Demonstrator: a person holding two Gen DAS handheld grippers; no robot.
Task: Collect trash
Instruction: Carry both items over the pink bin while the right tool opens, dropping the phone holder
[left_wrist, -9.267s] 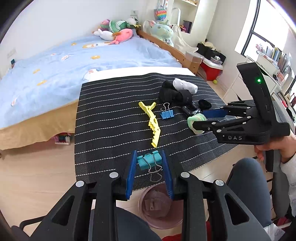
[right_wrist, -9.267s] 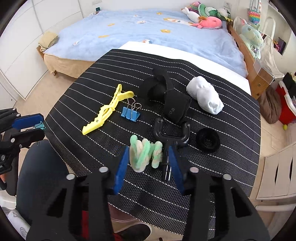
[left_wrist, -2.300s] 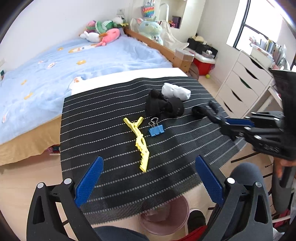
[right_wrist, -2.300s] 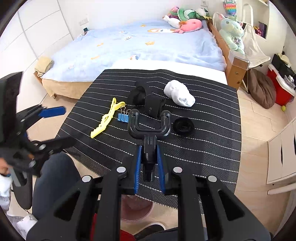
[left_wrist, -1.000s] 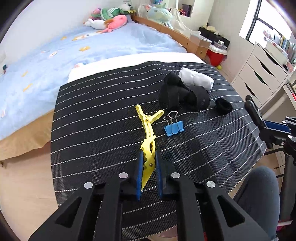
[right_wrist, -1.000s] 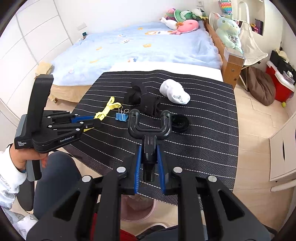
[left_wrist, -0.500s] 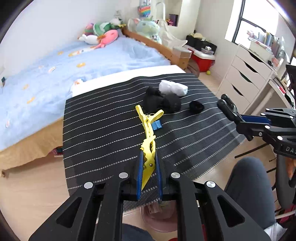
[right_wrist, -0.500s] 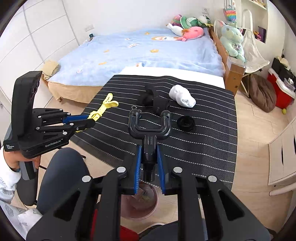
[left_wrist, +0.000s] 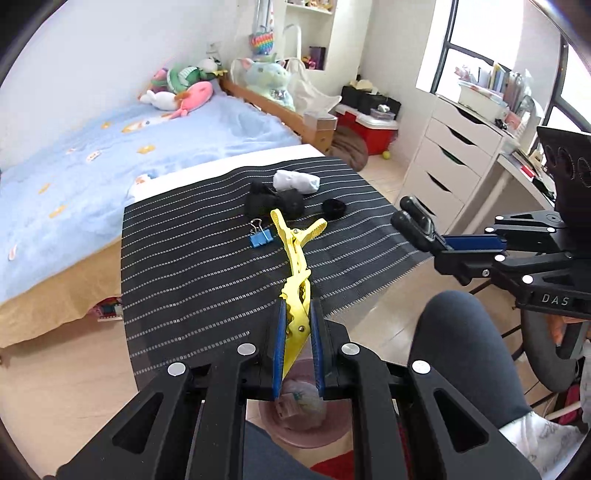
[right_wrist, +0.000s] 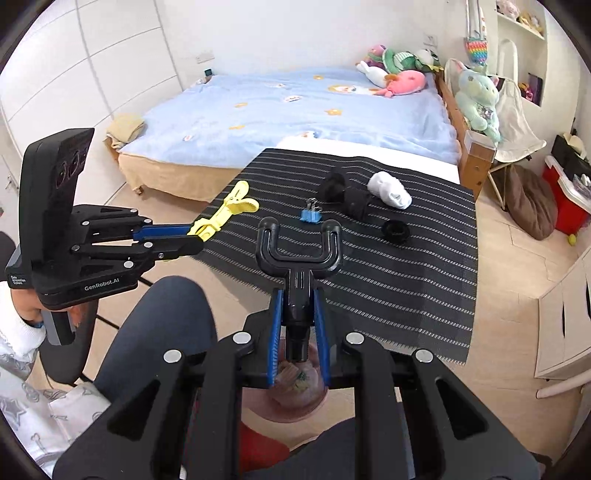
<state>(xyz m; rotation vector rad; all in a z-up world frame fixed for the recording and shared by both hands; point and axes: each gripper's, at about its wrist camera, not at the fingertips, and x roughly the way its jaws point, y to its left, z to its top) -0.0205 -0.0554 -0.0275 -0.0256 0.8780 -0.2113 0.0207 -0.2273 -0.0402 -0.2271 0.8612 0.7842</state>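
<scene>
Left tongs (left_wrist: 297, 334) clamp yellow clip (left_wrist: 295, 273); right tongs (right_wrist: 297, 325) clamp black Y-shaped holder (right_wrist: 299, 258). Both held above pink bin (left_wrist: 306, 424), off the tabletop (left_wrist: 192, 266).

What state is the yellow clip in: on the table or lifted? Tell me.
Lifted. The left gripper is shut on the yellow clip, holding it off the striped mat above the pink bin.

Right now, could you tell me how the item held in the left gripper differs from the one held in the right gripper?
The left gripper holds a yellow hair clip; the right gripper holds a black Y-shaped bracket. The clip is long, slim and tapered, gripped near its pointed end; the bracket is forked, gripped by its stem. Both are lifted clear of the striped mat, above the pink bin.
</scene>
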